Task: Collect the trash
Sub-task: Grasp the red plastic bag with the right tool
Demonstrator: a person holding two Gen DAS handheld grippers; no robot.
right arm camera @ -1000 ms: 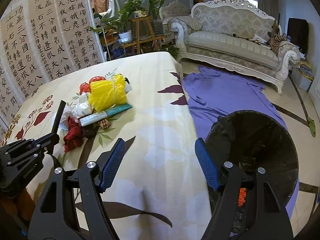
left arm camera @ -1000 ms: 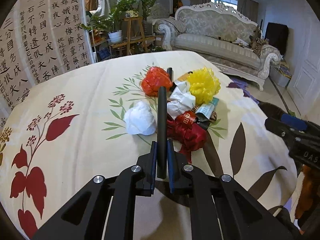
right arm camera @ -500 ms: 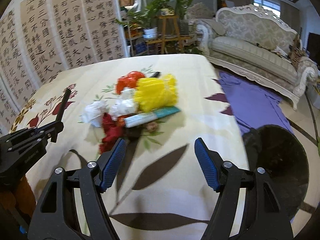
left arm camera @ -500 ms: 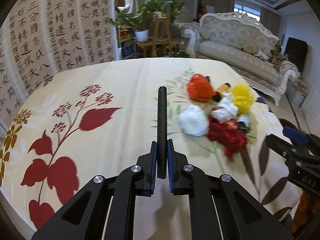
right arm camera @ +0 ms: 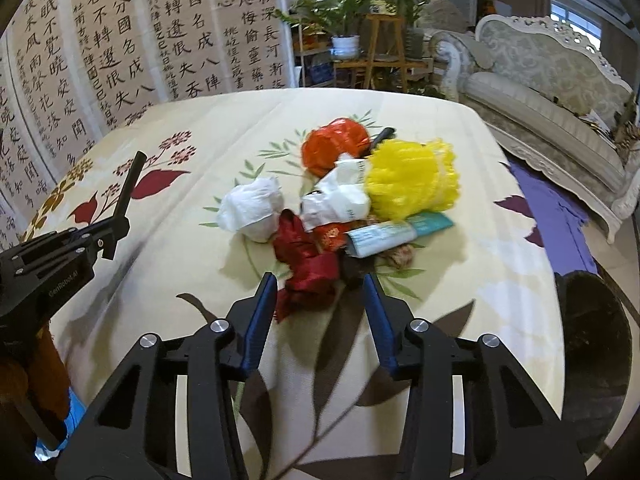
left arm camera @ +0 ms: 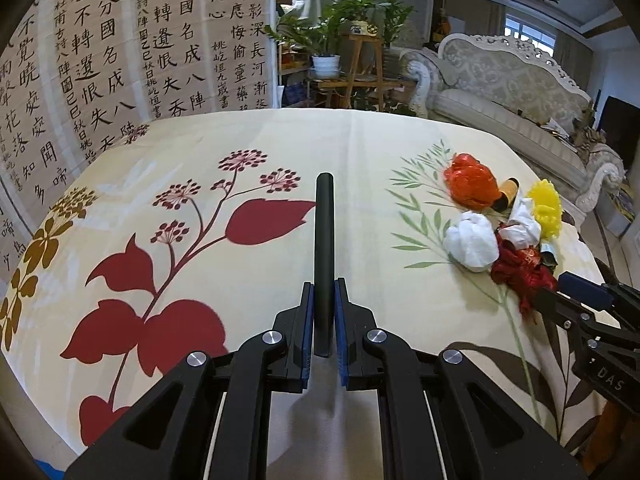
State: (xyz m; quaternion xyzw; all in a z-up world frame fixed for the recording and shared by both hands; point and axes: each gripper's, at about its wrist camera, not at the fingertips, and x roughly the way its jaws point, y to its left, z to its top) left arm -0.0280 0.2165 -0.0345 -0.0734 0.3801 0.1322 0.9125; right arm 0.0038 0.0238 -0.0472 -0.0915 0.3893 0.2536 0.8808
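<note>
A trash pile lies on the flowered bedspread point(right arm camera: 192, 240): an orange bag point(right arm camera: 334, 146), a yellow mesh ball point(right arm camera: 412, 178), a white wad point(right arm camera: 252, 208), white paper point(right arm camera: 340, 200), a tube point(right arm camera: 384, 234) and a red wrapper point(right arm camera: 308, 264). My right gripper point(right arm camera: 318, 284) is at the pile's near edge with its jaws closing. The red wrapper sits between the fingertips, and the pads are not pressing on it. My left gripper point(left arm camera: 324, 292) is shut on a black rod point(left arm camera: 324, 232), well to the left of the pile point(left arm camera: 500, 220).
A black bin point(right arm camera: 592, 340) stands on the floor right of the bed, by a purple cloth point(right arm camera: 560, 216). A calligraphy screen point(left arm camera: 100, 60) borders the bed's left side. Plants point(left arm camera: 340, 28) and a sofa point(left arm camera: 512, 92) stand beyond the far edge.
The right gripper swung from the bin side to the pile, and its jaws narrowed. The left gripper moved left away from the pile, still gripping the rod.
</note>
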